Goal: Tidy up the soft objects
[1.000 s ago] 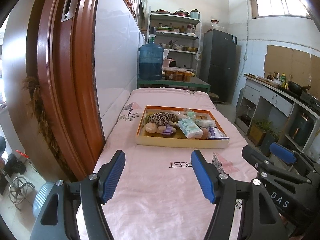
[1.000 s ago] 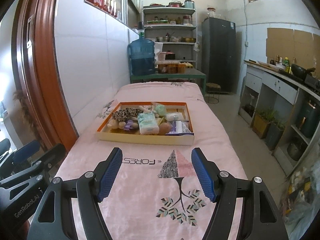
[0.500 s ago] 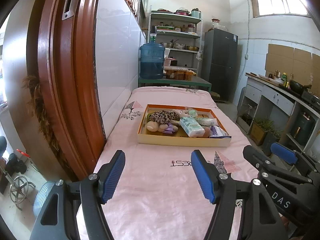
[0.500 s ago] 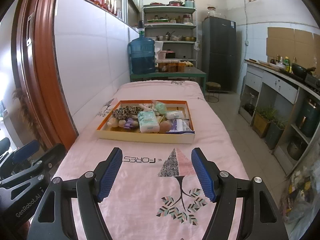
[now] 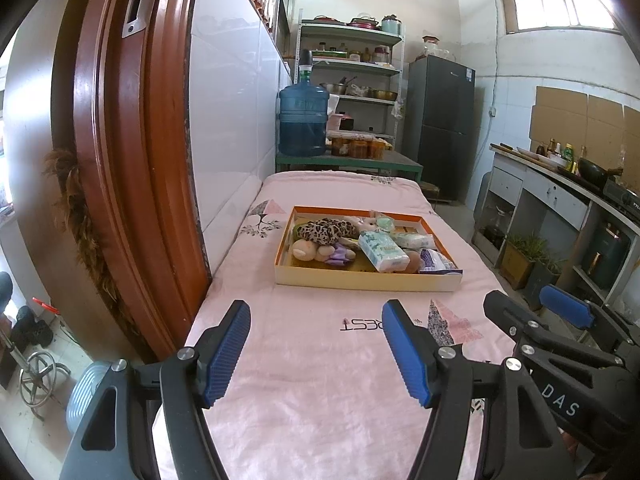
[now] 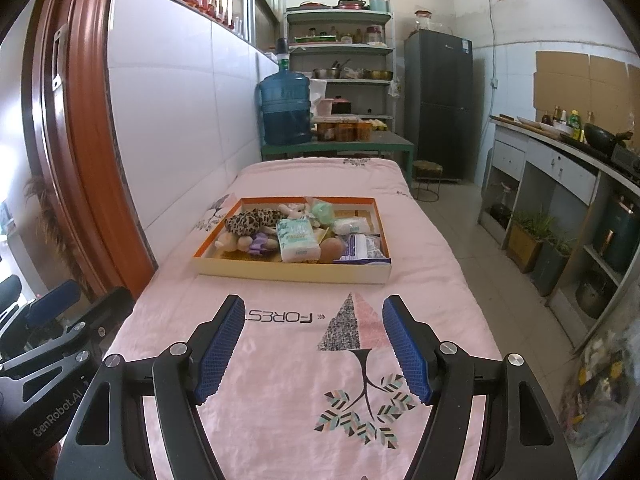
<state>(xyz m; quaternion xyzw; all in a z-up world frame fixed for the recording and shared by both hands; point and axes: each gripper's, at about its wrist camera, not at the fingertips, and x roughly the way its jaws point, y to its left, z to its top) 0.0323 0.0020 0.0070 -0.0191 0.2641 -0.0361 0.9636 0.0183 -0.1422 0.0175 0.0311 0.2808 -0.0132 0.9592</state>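
Over a pink sheet (image 6: pixel 280 360), both grippers, left (image 5: pixel 316 346) and right (image 6: pixel 314 344), are hovering wide open and empty, with the soft things lying heaped in the tray (image 6: pixel 288 271) well ahead of the fingers, so either sorting is pending or finished.

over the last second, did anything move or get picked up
Nothing picked up. Both views drew back a little from the tray, which sits slightly farther up in each. The left tool and right tool stay open and empty; the tray's contents are unmoved.
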